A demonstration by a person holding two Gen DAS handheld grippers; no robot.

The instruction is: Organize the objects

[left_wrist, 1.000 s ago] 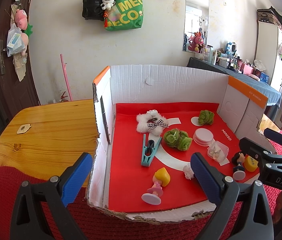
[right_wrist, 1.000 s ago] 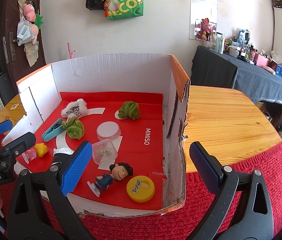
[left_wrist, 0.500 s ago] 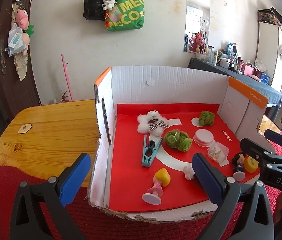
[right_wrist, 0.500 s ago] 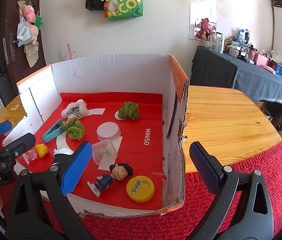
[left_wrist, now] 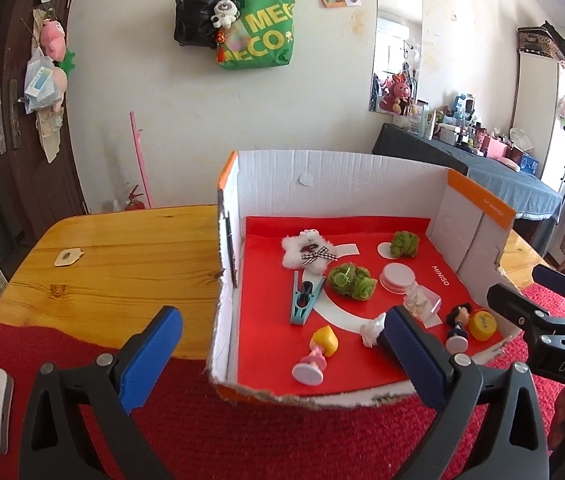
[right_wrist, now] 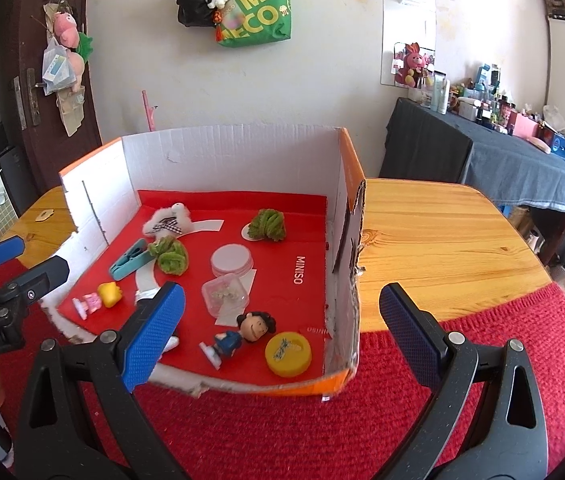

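We are holding the left gripper over the red mat, jaws spread wide, gripping nothing. We are holding the right gripper beside it, jaws likewise spread and empty, straddling the right wall of the cardboard box.

Items we are seeing inside the box, on its red floor, near to far:
- yellow cap, nearest the front right corner.
- dark-haired figurine, lying down just beside the cap.
- yellow-haired figurine, lying toward the front left.
- white scrap, near that figurine.
- clear plastic case, mid-floor.
- white round lid, just behind the case.
- teal clip, left of centre.
- green ball pair, touching the clip's far end.
- white fluffy toy with checked bow, toward the back.
- single green ball, back right.

The box is sitting on the wooden table, front edge on the mat.
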